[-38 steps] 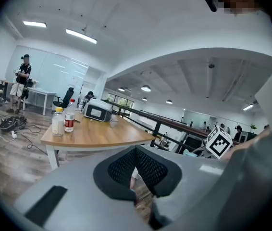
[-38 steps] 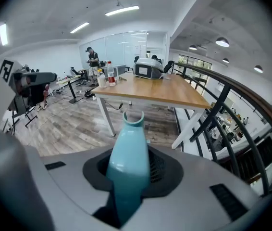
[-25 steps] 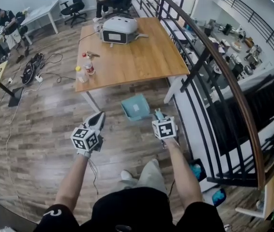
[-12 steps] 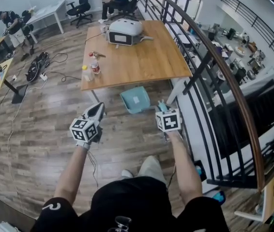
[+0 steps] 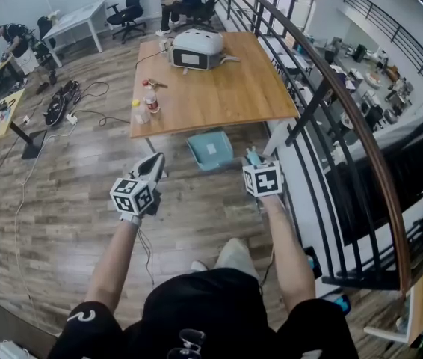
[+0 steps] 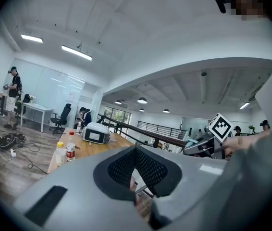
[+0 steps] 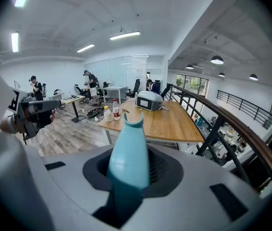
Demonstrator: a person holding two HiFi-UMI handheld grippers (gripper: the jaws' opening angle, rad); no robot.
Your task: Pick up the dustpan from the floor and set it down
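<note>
The teal dustpan (image 5: 210,149) shows in the head view below the near edge of the wooden table (image 5: 219,88). Its long teal handle (image 7: 129,143) runs up through my right gripper (image 5: 253,163), and its tip pokes out above the jaws. The right gripper's jaws are shut on that handle. I cannot tell whether the pan touches the floor. My left gripper (image 5: 155,163) hangs to the left at about the same height. Its jaws are shut together with nothing between them (image 6: 136,153).
On the table stand two bottles (image 5: 146,103) and a white device (image 5: 196,48). A dark metal railing (image 5: 323,103) with a wooden rail runs along the right, close to my right arm. Cables and gear (image 5: 62,99) lie on the plank floor at the left. People work at far desks.
Both grippers have risen a little, and the dustpan has kept its place under the right gripper. Neither gripper's jaws have changed.
</note>
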